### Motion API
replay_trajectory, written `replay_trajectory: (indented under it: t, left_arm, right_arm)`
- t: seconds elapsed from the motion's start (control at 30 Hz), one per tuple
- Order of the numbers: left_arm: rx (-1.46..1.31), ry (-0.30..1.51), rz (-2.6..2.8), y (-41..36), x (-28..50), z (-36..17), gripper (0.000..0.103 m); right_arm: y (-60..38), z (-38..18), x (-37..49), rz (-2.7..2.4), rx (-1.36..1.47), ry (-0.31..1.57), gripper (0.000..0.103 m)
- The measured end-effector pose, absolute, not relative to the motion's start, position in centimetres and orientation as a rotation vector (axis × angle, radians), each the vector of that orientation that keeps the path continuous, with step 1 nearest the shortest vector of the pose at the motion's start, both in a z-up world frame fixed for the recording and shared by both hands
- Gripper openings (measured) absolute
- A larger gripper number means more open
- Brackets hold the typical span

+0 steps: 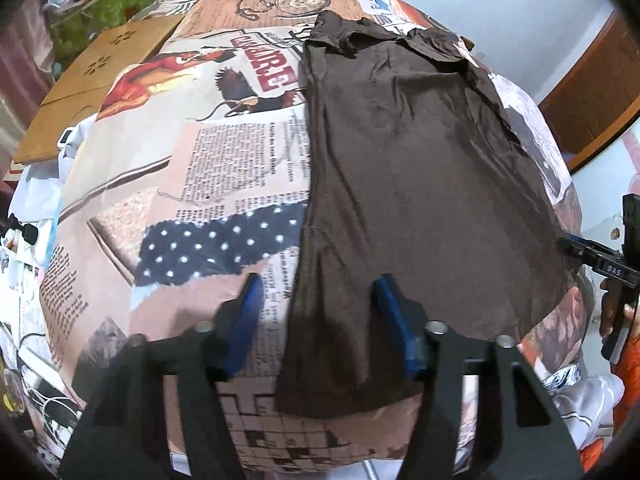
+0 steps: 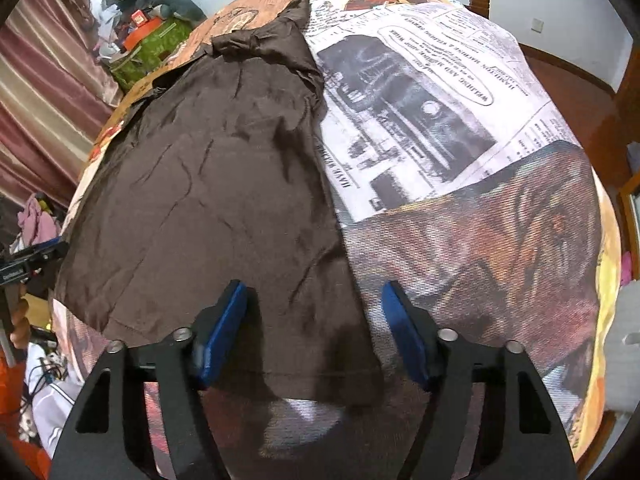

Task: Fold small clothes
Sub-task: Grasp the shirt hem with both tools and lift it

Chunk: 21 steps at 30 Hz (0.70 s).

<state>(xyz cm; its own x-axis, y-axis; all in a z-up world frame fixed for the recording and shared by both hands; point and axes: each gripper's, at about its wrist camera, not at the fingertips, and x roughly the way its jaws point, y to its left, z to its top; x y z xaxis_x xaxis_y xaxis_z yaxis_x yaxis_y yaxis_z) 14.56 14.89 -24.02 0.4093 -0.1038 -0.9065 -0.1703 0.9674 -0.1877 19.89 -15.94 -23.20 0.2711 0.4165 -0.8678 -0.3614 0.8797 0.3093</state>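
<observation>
A small dark brown garment lies spread flat on the newspaper-print table cover, collar end far from me. My left gripper is open and empty, its blue pads straddling the garment's near left corner. In the right wrist view the same garment fills the left half. My right gripper is open and empty, its pads straddling the near right corner. The right gripper also shows at the right edge of the left wrist view.
A cardboard sheet lies beyond the table's left side, with cluttered boxes behind it. Striped curtains hang on the left. The printed cover extends right of the garment. A wooden door stands at right.
</observation>
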Motion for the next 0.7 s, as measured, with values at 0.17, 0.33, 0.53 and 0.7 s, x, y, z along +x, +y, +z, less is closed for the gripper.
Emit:
replay_trajectory:
  t: [0.17,0.33,0.53,0.7]
  left_arm:
    - [-0.232,1.129,-0.014,13.5,14.2,-23.5,0.011]
    - [-0.297,1.126,-0.012,14.5,14.2,-23.5,0.005]
    - [-0.384,1.088,0.004,15.5,14.1,-23.0,0.004]
    - [-0.385,1.039,0.019,15.4,14.5,-21.6,0.004]
  right_arm:
    - [-15.6,-23.6,19.8,0.528,0.080,1.172,0.051]
    - [-16.1,-23.7,20.2,0.519,0.121,1.173,0.015]
    - [-17.7,-23.1,20.1,0.533,0.182,1.165,0.007]
    - [-17.4,-21.6,20.0,0.543,0.171,1.124,0.007]
